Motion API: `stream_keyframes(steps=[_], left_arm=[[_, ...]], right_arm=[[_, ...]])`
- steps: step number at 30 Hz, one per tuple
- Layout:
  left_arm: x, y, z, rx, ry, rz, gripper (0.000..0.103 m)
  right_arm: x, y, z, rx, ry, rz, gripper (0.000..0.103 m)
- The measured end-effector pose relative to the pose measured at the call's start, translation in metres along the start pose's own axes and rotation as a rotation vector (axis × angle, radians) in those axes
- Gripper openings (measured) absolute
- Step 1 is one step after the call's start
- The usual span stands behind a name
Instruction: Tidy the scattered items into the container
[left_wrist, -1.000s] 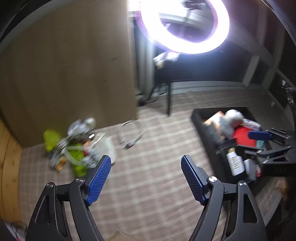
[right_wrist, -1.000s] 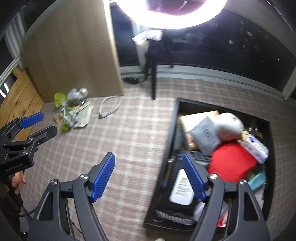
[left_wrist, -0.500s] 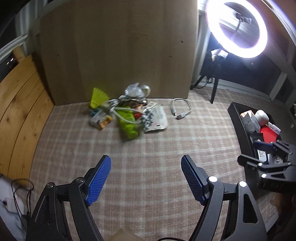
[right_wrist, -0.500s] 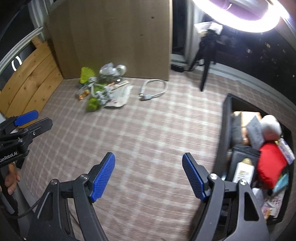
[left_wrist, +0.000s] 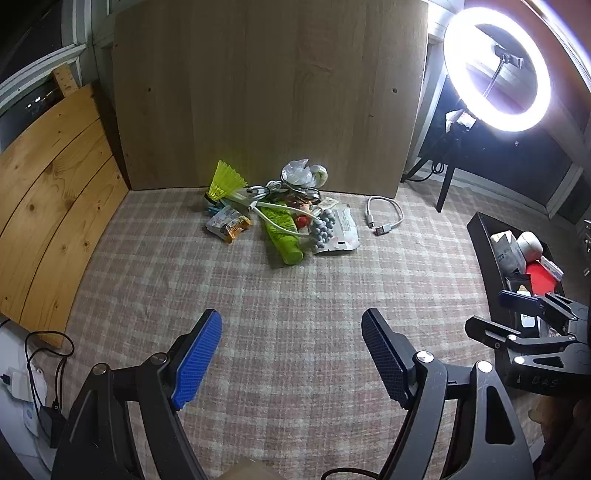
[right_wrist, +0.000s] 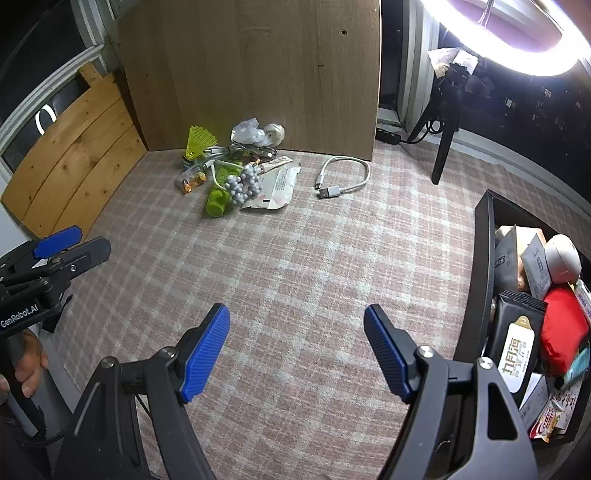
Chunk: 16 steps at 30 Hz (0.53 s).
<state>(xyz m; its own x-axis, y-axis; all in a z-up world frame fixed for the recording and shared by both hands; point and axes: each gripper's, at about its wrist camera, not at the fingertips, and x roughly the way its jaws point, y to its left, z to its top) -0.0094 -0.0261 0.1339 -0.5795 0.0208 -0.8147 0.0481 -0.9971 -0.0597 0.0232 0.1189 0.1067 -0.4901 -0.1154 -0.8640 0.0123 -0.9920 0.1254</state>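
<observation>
I have both tongs spread wide with nothing between them: the left tongs (left_wrist: 291, 354) and the right tongs (right_wrist: 297, 354) hang over bare checked carpet (right_wrist: 295, 266). Straight ahead of both, well apart from the fingertips, lies the pile of scattered items (left_wrist: 280, 214) against a wooden board (left_wrist: 269, 92): a yellow shuttlecock (left_wrist: 225, 182), a green tube (left_wrist: 282, 232), a bunch of grey beads (right_wrist: 242, 186), a snack packet (left_wrist: 227, 227), a white pouch (right_wrist: 279, 182) with print too small to read, and crumpled plastic (left_wrist: 297, 171). Just to the right of the pile sits a looped white cable (right_wrist: 341, 177), apart from the rest.

The black container (right_wrist: 480, 266) stands to the right of the right tongs, already crowded: a black wipes pack (right_wrist: 515, 347) with Chinese characters on its label, a red pouch (right_wrist: 563, 332), a white ball (right_wrist: 561, 258), a packet reading "Collon" (right_wrist: 545, 419). The left tongs' body shows "GenRobot.AI" in the right view. A ring light (left_wrist: 496, 72) glares ahead on the right.
</observation>
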Motion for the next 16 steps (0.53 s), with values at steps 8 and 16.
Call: stream_keyframes(steps=[8,16], left_arm=[[0.005,-0.006,0.000,0.017,0.005,0.011,0.077],[0.009,-0.007,-0.003,0.025,-0.002,0.000,0.077]], right_arm=[[0.005,-0.005,-0.003,0.011,0.015,-0.004,0.074],[0.013,-0.008,-0.006,0.020,0.033,-0.003,0.074]])
